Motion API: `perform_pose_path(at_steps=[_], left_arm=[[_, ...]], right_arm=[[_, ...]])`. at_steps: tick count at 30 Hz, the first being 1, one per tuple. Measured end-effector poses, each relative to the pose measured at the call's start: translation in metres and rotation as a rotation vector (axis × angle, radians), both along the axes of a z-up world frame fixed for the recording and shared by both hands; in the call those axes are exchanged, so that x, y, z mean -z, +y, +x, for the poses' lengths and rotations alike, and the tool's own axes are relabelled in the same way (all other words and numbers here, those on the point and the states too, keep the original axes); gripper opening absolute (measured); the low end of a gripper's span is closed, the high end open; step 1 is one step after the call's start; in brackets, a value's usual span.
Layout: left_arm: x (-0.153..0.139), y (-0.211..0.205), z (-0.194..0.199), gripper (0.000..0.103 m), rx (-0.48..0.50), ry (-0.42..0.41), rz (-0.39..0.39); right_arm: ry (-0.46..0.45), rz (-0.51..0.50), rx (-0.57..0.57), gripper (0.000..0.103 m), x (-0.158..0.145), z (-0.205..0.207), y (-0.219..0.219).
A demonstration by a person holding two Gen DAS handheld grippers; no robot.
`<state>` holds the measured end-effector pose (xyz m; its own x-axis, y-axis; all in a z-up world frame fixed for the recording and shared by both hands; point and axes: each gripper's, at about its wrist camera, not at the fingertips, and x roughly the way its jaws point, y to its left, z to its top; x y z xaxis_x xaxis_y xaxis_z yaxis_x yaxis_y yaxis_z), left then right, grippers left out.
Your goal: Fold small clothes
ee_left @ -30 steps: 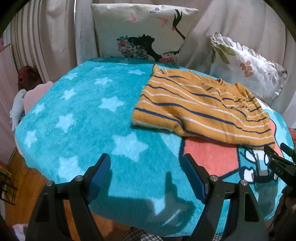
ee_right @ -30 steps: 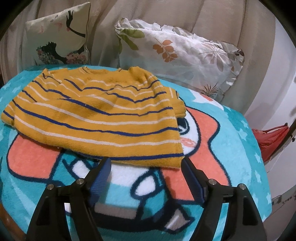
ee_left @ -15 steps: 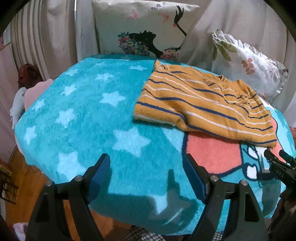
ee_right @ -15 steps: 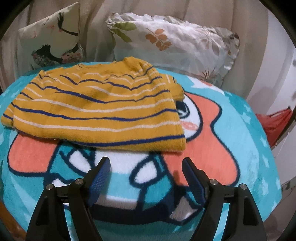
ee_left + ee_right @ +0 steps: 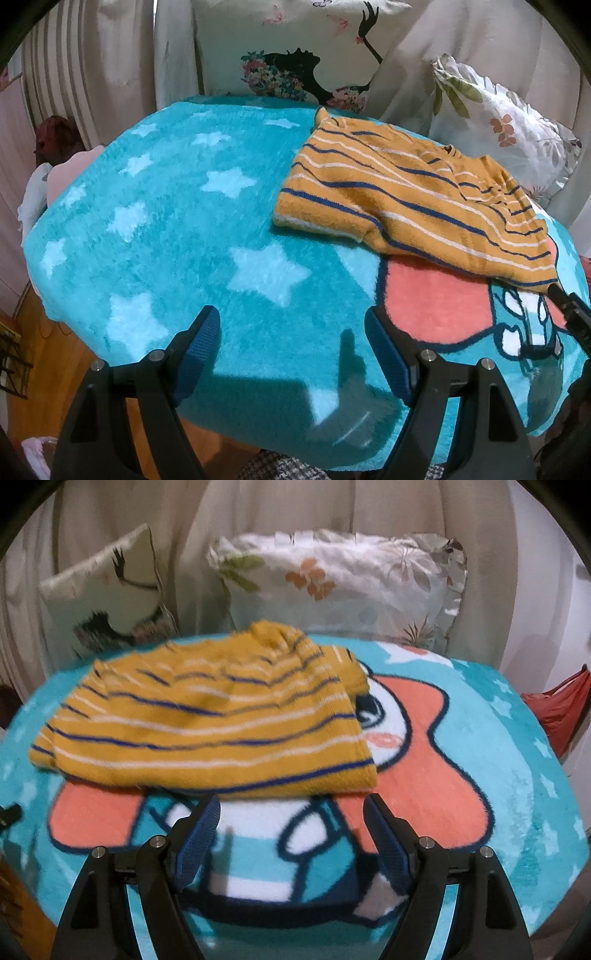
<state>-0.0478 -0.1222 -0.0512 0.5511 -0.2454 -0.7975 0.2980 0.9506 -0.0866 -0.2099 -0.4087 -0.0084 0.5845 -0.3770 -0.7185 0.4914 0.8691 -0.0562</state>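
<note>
A folded mustard-yellow sweater (image 5: 406, 199) (image 5: 207, 734) with navy and white stripes lies on a turquoise star blanket (image 5: 177, 229) (image 5: 517, 760) with a cartoon print. My left gripper (image 5: 291, 332) hovers open over bare blanket, well short of the sweater's near left corner. My right gripper (image 5: 291, 812) is open, its blue-padded fingers (image 5: 199, 830) just in front of the sweater's near hem, nothing between them. The right gripper's tip (image 5: 569, 314) shows at the right edge of the left wrist view, beside the sweater's near right corner.
Two printed pillows (image 5: 295, 55) (image 5: 351, 590) lean against curtains behind the blanket. A red bag (image 5: 557, 712) sits off the right side. Wooden floor (image 5: 48, 369) shows past the blanket's near left edge, with pink and white cloth (image 5: 40, 184) at far left.
The right wrist view has rolled and drawn closer, so the sweater's near hem now sits just ahead of the right fingers. The left view has barely shifted. Both grippers stay open.
</note>
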Motion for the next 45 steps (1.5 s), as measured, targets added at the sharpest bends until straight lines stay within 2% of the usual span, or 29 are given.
perform_pose_path(at_steps=[5, 13, 18, 25, 27, 31, 38, 45], left_arm=[[0.004, 0.002, 0.002, 0.080, 0.001, 0.008, -0.006], [0.009, 0.007, 0.008, 0.080, -0.010, 0.020, -0.013], [0.009, 0.007, 0.013, 0.080, -0.009, 0.020, -0.009], [0.005, 0.006, 0.025, 0.080, 0.009, -0.003, 0.020], [0.002, 0.006, 0.036, 0.080, 0.027, 0.004, 0.016], [-0.007, 0.011, 0.069, 0.080, 0.050, 0.032, -0.050], [-0.008, 0.000, 0.131, 0.081, 0.073, 0.062, -0.074], [-0.006, -0.037, 0.191, 0.081, 0.195, 0.163, -0.155]], right_arm=[[-0.041, 0.004, -0.023, 0.085, -0.006, 0.003, 0.006], [-0.045, 0.005, -0.102, 0.085, -0.003, 0.012, 0.026], [-0.048, -0.035, -0.163, 0.086, -0.004, 0.020, 0.044], [-0.035, -0.023, -0.225, 0.087, 0.000, 0.035, 0.060], [-0.022, -0.007, -0.263, 0.087, 0.002, 0.043, 0.067], [-0.001, 0.013, -0.368, 0.087, 0.003, 0.060, 0.091], [0.030, 0.035, -0.540, 0.087, 0.009, 0.097, 0.138], [0.075, -0.018, -0.634, 0.087, 0.024, 0.132, 0.176]])
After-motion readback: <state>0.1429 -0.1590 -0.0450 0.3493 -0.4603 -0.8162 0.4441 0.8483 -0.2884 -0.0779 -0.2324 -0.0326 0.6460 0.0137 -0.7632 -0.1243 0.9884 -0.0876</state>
